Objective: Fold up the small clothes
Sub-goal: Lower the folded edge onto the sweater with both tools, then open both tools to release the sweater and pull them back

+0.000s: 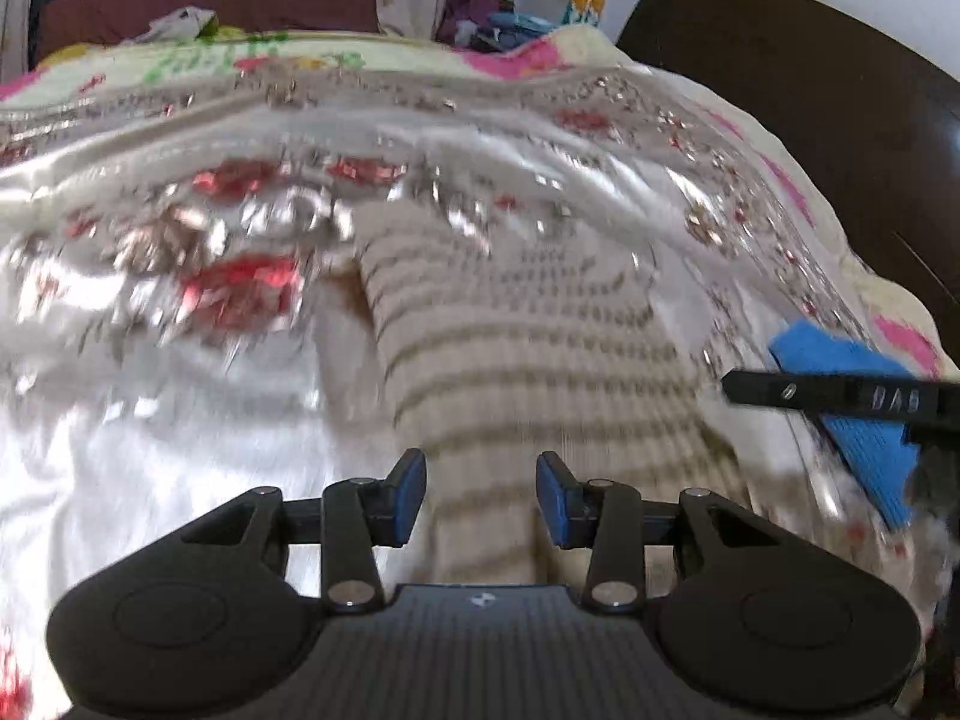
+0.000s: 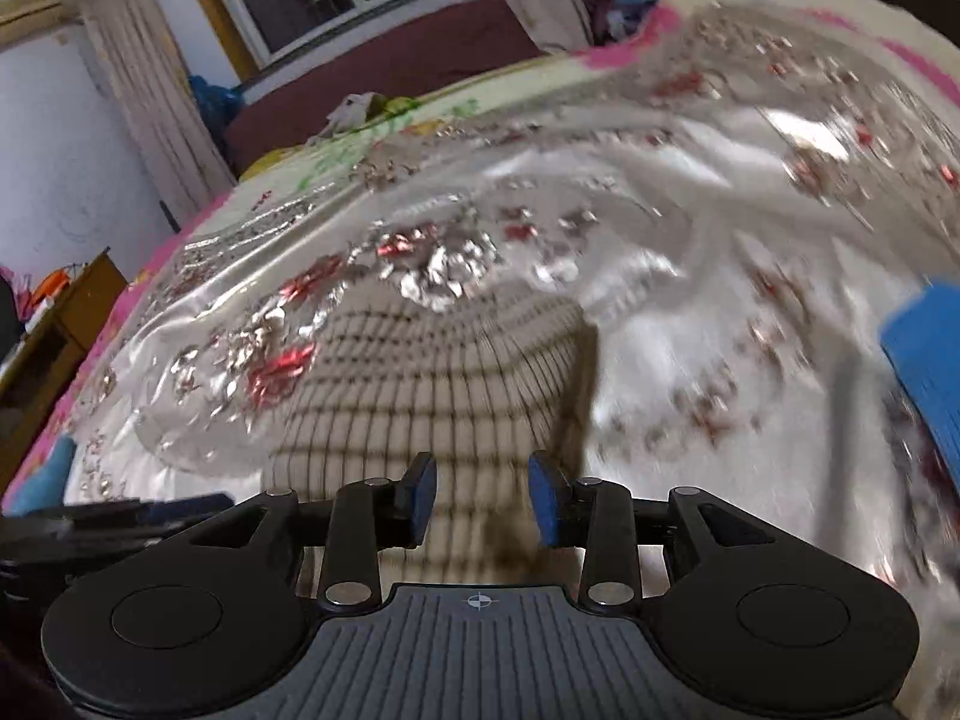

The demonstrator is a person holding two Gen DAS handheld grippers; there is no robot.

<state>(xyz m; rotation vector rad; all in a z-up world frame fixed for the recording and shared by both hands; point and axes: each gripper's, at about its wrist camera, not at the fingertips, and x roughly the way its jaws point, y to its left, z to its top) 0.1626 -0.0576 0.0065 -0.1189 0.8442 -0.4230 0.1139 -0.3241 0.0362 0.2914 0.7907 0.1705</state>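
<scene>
A beige garment with thin dark stripes lies on a shiny white bedspread with red and silver flowers. Its near end runs up between the blue pads of my left gripper, which is shut on it. In the right wrist view the same striped garment comes up between the pads of my right gripper, which grips its near edge close to the right corner. The two grippers hold the near edge side by side. Both views are blurred.
A folded blue cloth lies on the bedspread to the right. A dark wooden headboard stands at the far right. A pile of clothes sits beyond the bed. A wooden cabinet stands beside the bed on the left.
</scene>
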